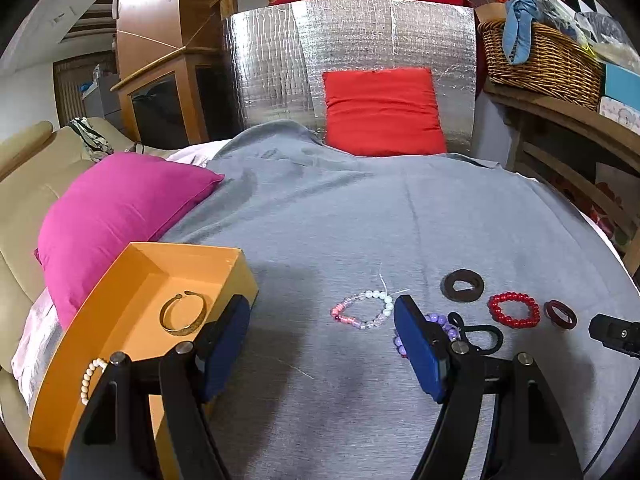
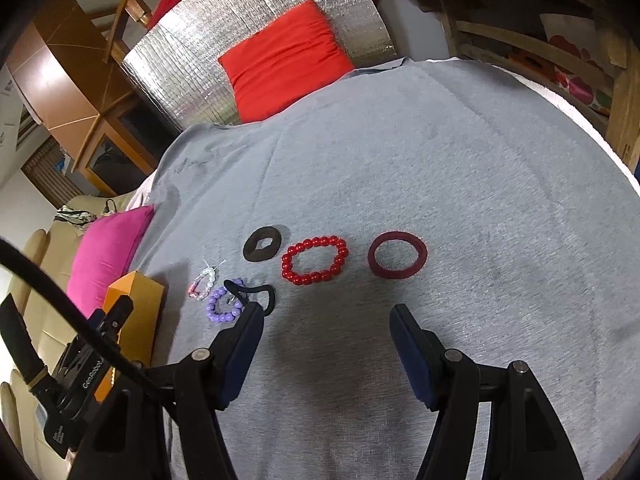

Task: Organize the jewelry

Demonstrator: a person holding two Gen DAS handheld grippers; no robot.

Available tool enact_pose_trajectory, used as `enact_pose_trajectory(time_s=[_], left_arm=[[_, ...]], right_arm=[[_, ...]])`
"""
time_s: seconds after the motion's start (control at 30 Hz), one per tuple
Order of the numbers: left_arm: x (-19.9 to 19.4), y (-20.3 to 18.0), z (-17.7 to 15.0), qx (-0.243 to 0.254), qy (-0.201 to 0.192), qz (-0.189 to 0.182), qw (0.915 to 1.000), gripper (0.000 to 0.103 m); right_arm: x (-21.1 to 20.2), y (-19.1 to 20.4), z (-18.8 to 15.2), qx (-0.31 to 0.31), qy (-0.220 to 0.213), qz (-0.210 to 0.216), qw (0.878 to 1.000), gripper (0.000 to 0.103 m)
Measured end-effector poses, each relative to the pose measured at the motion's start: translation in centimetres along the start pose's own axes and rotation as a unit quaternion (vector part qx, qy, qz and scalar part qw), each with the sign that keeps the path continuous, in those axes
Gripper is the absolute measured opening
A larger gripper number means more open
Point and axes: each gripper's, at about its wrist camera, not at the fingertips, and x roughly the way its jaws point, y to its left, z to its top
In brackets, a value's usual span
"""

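Both grippers stand wide open and empty above the grey cloth (image 2: 460, 168). Ahead of the right gripper (image 2: 326, 320) lie a red bead bracelet (image 2: 315, 260) and a dark red bangle (image 2: 397, 255). Past its left finger: purple bead bracelet (image 2: 222, 306), black hair tie (image 2: 256, 294). The left gripper (image 1: 322, 312) has the pink-and-white bead bracelet (image 1: 362, 309) ahead; to its left, the orange cardboard box (image 1: 132, 264) holds a gold cuff (image 1: 183, 314) and, seemingly, a cream bead strand (image 1: 90, 378).
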Motion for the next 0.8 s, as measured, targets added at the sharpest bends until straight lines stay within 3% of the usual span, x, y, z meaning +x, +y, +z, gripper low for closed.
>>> enact_pose_trajectory(time_s=[0.8], left_arm=[[-0.4,2.3,0.1,-0.014,-0.002,0.001,0.9999,0.075]], right_arm=[[1.3,1.7,-0.3,-0.008,0.010,0.002,1.000,0.067]])
